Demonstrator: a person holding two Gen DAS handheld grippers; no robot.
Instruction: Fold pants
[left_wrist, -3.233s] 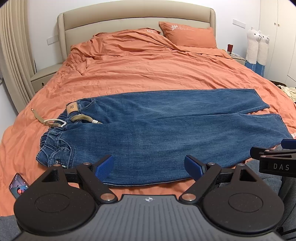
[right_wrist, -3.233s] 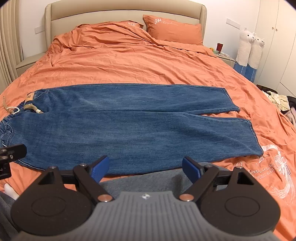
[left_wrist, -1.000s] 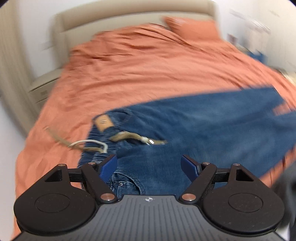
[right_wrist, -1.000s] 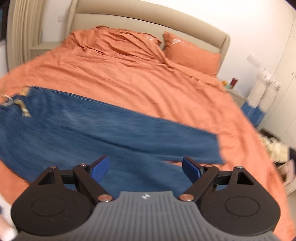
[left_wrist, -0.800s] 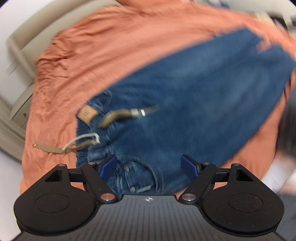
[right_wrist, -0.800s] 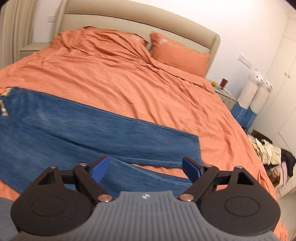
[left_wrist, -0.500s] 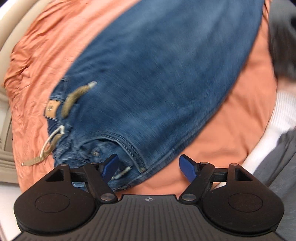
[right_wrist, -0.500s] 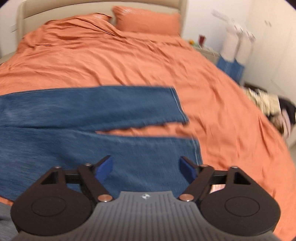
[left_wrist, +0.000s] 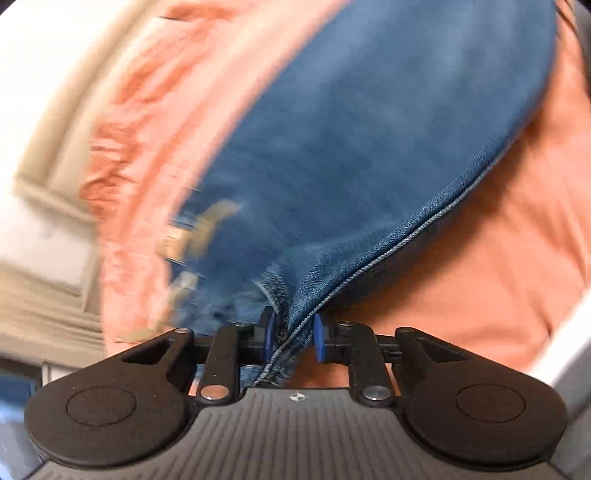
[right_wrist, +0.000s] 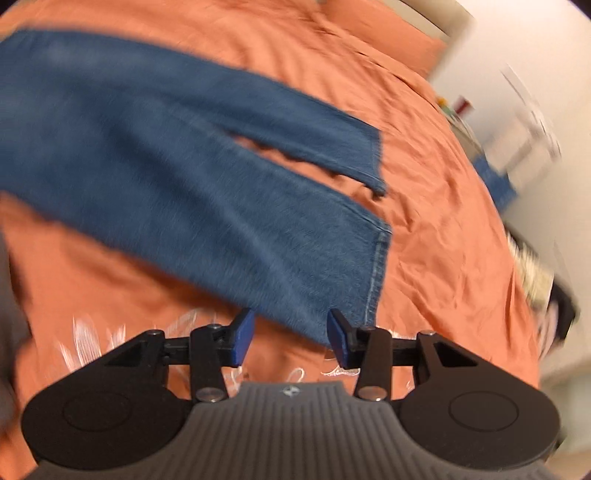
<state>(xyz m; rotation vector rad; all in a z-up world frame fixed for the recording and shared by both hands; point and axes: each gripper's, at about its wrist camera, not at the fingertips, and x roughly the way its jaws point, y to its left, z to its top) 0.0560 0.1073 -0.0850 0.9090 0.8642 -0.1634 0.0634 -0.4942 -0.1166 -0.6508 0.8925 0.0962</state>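
The left tongs (left_wrist: 290, 338) are pressed together on a bunched fold of the jeans (left_wrist: 369, 147) at the waist end, lifting its seamed edge off the bed (left_wrist: 498, 258). The right tongs (right_wrist: 291, 341) are spread, their blue pads (right_wrist: 243, 338) flanking the near leg's hem corner. The jeans lie lengthwise across the orange bed, close to its near edge.

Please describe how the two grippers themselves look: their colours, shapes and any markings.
The left gripper and right gripper look the same. Each has a grey ribbed body with a small round emblem at its front edge, two black rounded lobes with circular recesses, black linkage bars with silver rivets, and blue pads on the jaws. No cables are visible.
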